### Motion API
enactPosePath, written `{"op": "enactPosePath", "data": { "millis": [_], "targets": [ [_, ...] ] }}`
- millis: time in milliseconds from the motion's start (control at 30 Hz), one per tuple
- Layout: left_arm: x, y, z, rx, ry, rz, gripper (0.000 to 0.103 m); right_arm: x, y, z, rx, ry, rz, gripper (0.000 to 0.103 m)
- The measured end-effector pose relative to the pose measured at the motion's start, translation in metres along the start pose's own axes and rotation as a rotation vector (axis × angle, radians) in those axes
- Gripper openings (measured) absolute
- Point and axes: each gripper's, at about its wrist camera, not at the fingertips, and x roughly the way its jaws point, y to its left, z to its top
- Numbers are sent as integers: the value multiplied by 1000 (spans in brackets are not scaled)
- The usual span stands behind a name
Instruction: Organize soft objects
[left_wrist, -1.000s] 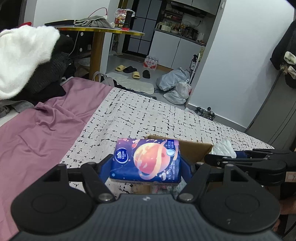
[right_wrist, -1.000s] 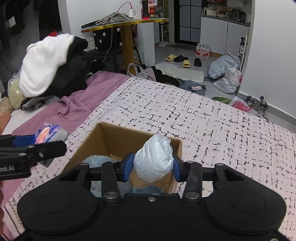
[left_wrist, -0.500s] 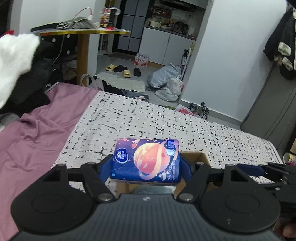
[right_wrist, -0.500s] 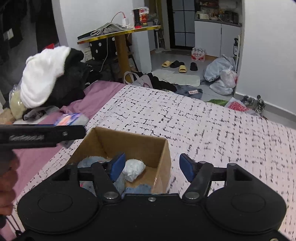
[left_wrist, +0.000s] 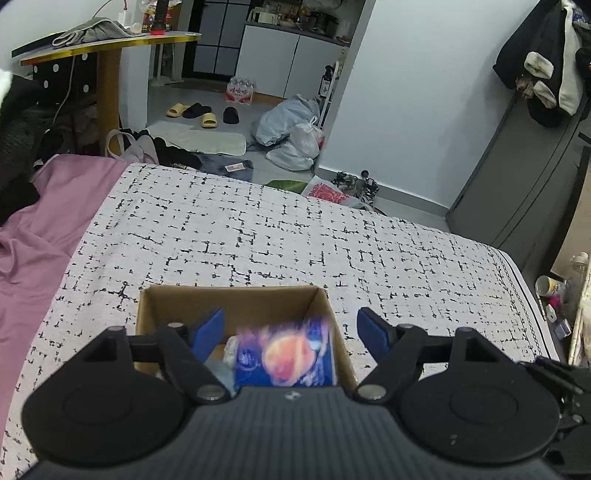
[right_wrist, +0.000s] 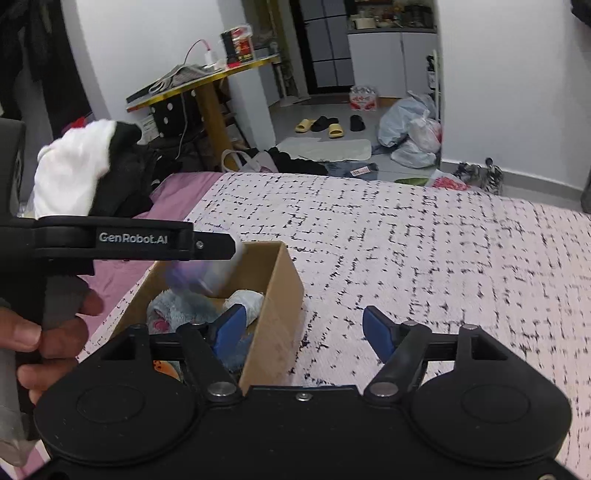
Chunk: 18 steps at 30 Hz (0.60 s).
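A brown cardboard box (left_wrist: 229, 297) stands on the black-and-white patterned bedspread (left_wrist: 295, 229). My left gripper (left_wrist: 291, 328) is open right above the box. The blue tissue pack with a planet print (left_wrist: 284, 354) is blurred below it, loose inside the box, next to a white bundle (left_wrist: 231, 347). In the right wrist view the box (right_wrist: 280, 295) holds a pale blue plush (right_wrist: 184, 306) and a white bundle (right_wrist: 245, 299). My right gripper (right_wrist: 301, 330) is open and empty at the box's right wall. The left gripper's arm (right_wrist: 129, 238) crosses above the box there.
A purple sheet (left_wrist: 33, 229) covers the bed's left side. A pile of white and black clothes (right_wrist: 85, 170) lies at the far left. A yellow-edged table (left_wrist: 107, 40), slippers (left_wrist: 192, 110) and plastic bags (left_wrist: 291, 129) are on the floor beyond the bed.
My left gripper moved over the box, opened and let go of the tissue pack, which drops into the box. My right gripper, which released the white bundle earlier, has drawn to the box's right.
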Motion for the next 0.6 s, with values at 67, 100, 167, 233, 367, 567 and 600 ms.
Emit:
{"op": "enactPosePath", "data": {
  "millis": [67, 100, 167, 233, 367, 567, 600],
  "targets": [
    [-5, -4, 0, 6, 0, 12, 80, -7, -4, -4, 19, -5, 5, 75],
    [-8, -5, 0, 9, 0, 19, 80, -10, -6, -6, 28, -4, 8, 76],
    [-14, -7, -1, 9, 1, 27, 80, -16, -10, -9, 45, 0, 10, 76],
    [-21, -7, -3, 11, 4, 33, 81, -21, -13, -11, 62, 1, 17, 76],
    [-37, -9, -7, 5, 11, 53, 81, -37, -18, -13, 92, -3, 32, 83],
    [-67, -16, -16, -3, -4, 84, 83, -63, -23, -13, 116, -22, 39, 87],
    [-72, -18, -18, 3, -9, 89, 83, -67, -24, -13, 119, -23, 34, 90]
  ]
}}
